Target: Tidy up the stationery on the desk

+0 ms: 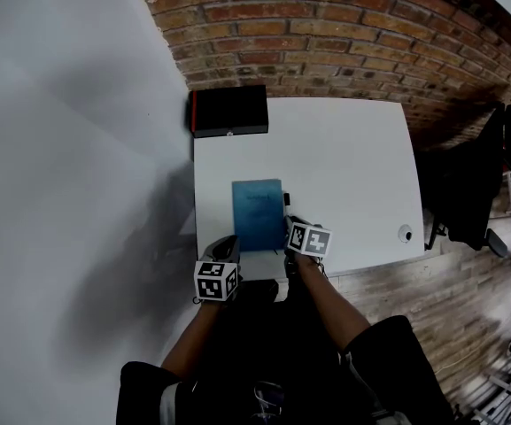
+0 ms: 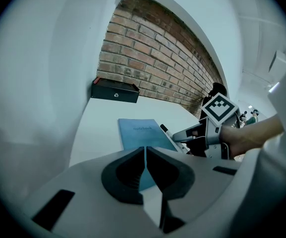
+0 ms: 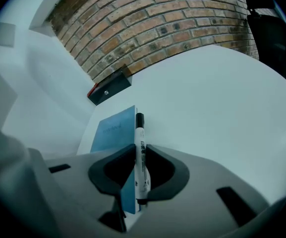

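Left gripper (image 2: 145,150) sits at the near edge of the white desk (image 1: 344,166) with its jaws pressed together and nothing between them. Just to its right, the right gripper (image 3: 140,150) is clamped on a white marker (image 3: 140,133) with a black cap. The marker runs straight out between the jaws, cap end pointing far, toward the brick wall (image 1: 326,34).

A blue notebook (image 1: 258,212) lies flat on the near middle of the desk, directly beyond the left gripper's tips. The marker lies along the notebook's right edge, just beside it. No view settles whether the marker rests on the desk or is held slightly above it.

At the far left corner of the desk a black box (image 1: 229,111) with a red side stands against the brick wall, well apart from the notebook. Near the desk's right near corner sits a small round fitting (image 1: 405,233). Off the desk's right side there is a dark bulky shape (image 1: 472,184), too dim to identify. A plain white wall (image 1: 69,149) runs along the left side.
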A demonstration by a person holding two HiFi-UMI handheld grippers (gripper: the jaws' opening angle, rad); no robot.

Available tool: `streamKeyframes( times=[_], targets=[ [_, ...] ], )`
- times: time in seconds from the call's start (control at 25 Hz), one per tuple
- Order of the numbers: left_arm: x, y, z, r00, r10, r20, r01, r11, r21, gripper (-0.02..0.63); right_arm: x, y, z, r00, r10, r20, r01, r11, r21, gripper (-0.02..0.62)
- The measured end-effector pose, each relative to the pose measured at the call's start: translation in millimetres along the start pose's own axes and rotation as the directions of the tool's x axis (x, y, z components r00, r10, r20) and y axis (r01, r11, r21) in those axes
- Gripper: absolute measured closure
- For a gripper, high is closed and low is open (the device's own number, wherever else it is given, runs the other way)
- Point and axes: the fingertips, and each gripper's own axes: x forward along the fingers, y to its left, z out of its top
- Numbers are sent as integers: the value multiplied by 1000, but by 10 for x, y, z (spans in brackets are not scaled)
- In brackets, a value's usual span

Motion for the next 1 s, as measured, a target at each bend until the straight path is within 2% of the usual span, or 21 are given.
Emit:
streamKeyframes(
  times=[0.52,0.76,1.0],
  targets=[
    [20,21,-42,1000,6,-4,-6,1000,-15,580,104,45,-71,996,67,-56,-66,998,18,515],
    [35,11,-58,1000,5,-7,-5,1000,-17,580,127,108,-90,988,138,-76,-138,990,5,513],
    [39,12,-72,1000,6,-11,-6,1000,-16,580,151,119,-120,979,167,-114,-166,986,13,499]
  ],
)
